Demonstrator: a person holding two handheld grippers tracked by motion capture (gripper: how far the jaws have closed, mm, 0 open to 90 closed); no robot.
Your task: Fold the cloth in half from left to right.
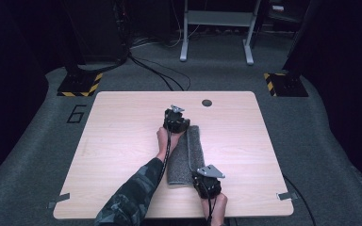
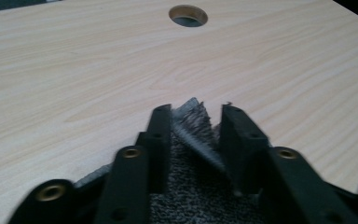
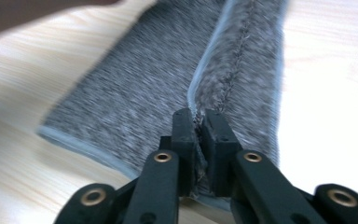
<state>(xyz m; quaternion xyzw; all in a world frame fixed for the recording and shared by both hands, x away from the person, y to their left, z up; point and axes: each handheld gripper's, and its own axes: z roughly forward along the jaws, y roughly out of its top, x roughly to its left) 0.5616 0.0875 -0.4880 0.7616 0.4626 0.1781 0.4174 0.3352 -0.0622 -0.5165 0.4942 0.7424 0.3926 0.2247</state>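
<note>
A grey towel [image 1: 188, 155] lies folded into a long strip on the wooden table [image 1: 122, 141], running from the middle toward the near edge. My left gripper [image 1: 176, 123] sits at the towel's far end. In the left gripper view its jaws stand apart [image 2: 196, 114], and a raised corner of the towel [image 2: 192, 119] stands loosely between them. At the towel's near end my right gripper [image 1: 206, 182] has its jaws pinched together [image 3: 199, 116] on the folded edge of the towel [image 3: 135, 93].
A round cable hole [image 1: 207, 102] lies just beyond the left gripper, near the table's far edge. Tape marks [image 1: 58, 201] sit at the near corners. On the floor behind are striped bases [image 1: 80, 84], cables and a white frame [image 1: 217, 28].
</note>
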